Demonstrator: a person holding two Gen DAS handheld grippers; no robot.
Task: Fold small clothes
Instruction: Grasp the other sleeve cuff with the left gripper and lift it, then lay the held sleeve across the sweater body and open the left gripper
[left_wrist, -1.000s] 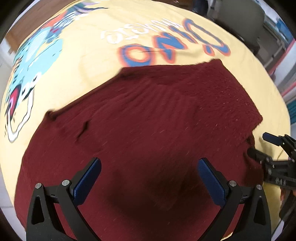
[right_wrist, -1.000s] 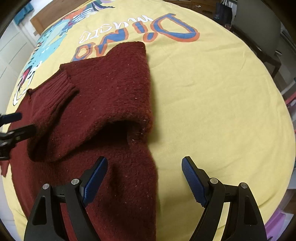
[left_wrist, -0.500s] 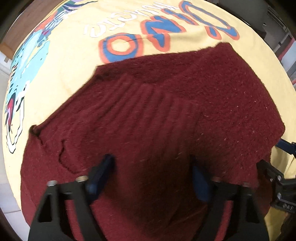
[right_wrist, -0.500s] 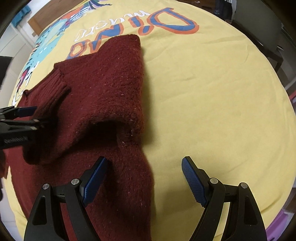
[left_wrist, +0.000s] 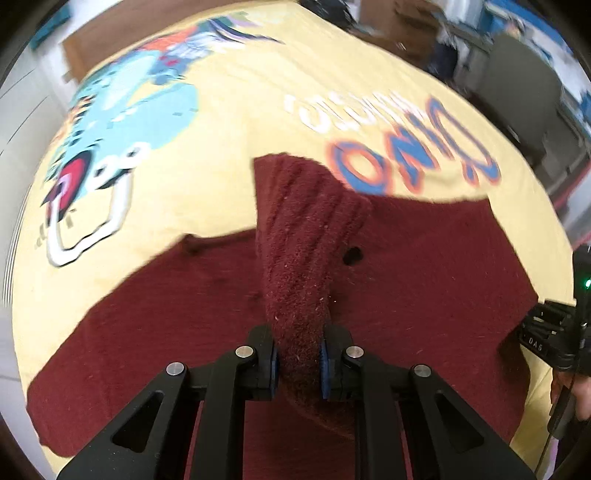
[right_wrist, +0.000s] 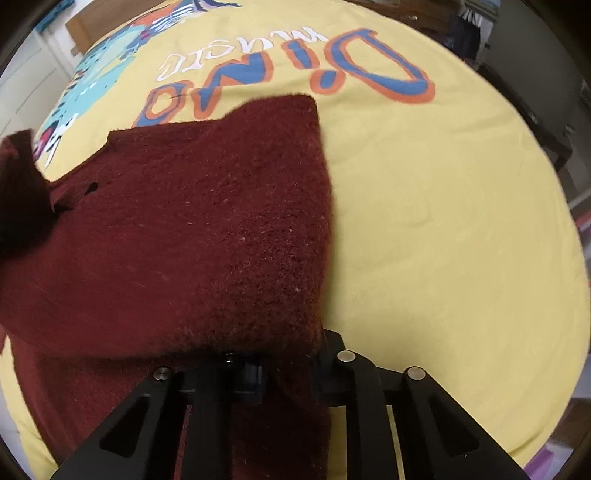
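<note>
A dark red knit sweater (left_wrist: 424, 280) lies on a yellow printed cloth (left_wrist: 229, 122). My left gripper (left_wrist: 298, 363) is shut on the sweater's ribbed sleeve cuff (left_wrist: 299, 236), which is lifted and stands up from the jaws. My right gripper (right_wrist: 286, 369) is shut on a folded edge of the sweater (right_wrist: 207, 236); the fabric drapes over its jaws and hides the fingertips. The right gripper also shows in the left wrist view (left_wrist: 550, 336) at the sweater's right edge. The lifted cuff shows in the right wrist view (right_wrist: 20, 192) at far left.
The yellow cloth (right_wrist: 443, 221) carries a blue-orange "DINO" print (right_wrist: 288, 77) and a teal dinosaur drawing (left_wrist: 122, 118). Bare cloth lies right of the sweater. Dark furniture (left_wrist: 524, 81) stands beyond the far right edge.
Both grippers went from open to shut on the sweater. The left one has lifted the ribbed cuff up; the right one has gripped the folded edge, and the fabric now covers its jaws.
</note>
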